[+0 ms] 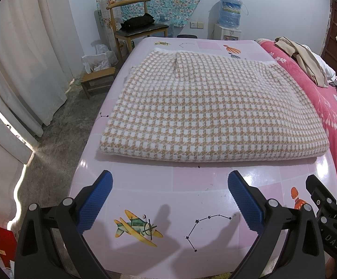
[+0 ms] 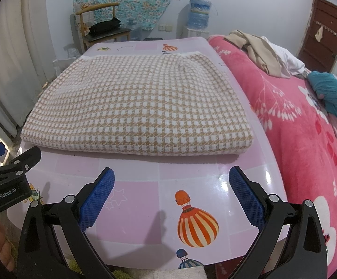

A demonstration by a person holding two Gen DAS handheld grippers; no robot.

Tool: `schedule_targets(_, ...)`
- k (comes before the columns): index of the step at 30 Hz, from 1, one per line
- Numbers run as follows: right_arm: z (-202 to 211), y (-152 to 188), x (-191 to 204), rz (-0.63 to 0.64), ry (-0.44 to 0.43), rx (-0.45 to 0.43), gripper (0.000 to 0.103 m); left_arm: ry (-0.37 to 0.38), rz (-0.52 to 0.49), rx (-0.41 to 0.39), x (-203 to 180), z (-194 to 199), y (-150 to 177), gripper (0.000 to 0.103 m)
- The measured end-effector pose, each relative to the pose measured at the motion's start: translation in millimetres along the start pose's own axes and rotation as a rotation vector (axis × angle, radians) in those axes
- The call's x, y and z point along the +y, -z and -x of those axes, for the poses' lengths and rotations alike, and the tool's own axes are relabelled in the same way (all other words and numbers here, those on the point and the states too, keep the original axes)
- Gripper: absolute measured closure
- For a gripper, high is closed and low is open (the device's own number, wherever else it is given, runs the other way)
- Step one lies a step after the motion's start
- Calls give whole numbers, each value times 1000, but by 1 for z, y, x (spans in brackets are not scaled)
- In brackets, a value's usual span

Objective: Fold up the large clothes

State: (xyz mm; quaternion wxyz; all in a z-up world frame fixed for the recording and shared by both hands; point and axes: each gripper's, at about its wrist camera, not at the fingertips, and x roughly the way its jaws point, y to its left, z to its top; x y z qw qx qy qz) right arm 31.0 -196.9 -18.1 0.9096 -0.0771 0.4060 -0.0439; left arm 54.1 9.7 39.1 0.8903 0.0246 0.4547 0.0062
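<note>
A tan-and-white checked garment (image 1: 212,107) lies folded into a thick rectangle on the pink patterned table (image 1: 191,195), filling the middle of the top and reaching toward the far edge at 12 o'clock. Its near folded edge runs straight across, and its far edge shows a white trim.

The left gripper (image 1: 169,186) hovers over the near end of the table with its blue-padded fingers (image 1: 97,200) spread wide apart and holding nothing, their tips just short of the garment's near edge. Under it sit a printed airplane (image 1: 138,229) and a star constellation (image 1: 205,230). The right gripper (image 2: 172,183) is held alongside, at 3 o'clock from the left one, its fingers (image 2: 247,197) likewise spread wide and empty, above a printed orange-striped balloon (image 2: 196,223).

A pink floral blanket (image 2: 308,139) covers the bed touching the table at 3 o'clock, with beige clothes (image 2: 257,48) and a teal cloth (image 2: 333,95) piled on it. Beyond the table at 11 o'clock stands a wooden chair (image 1: 136,28) with a black bag on the seat, and at 1 o'clock a water dispenser (image 1: 230,16) stands against the wall. White curtains (image 1: 17,69) hang at 9 o'clock.
</note>
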Motion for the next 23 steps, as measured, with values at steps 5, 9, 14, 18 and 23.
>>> schedule_targets(5, 0, 0, 1, -1, 0, 0, 8, 0, -1, 0, 0, 0, 0, 6)
schedule_targets(9, 0, 0, 0, 0, 0, 1, 8, 0, 1, 0, 0, 1, 0, 6)
schedule_targets(14, 0, -1, 0, 0, -1, 3, 8, 1, 1, 0, 0, 0, 0, 6)
schedule_targets(18, 1, -1, 0, 0, -2, 2, 8, 1, 1, 0, 0, 1, 0, 6)
schedule_targets(23, 1, -2, -1, 0, -2, 4, 8, -1, 1, 2, 0, 1, 0, 6)
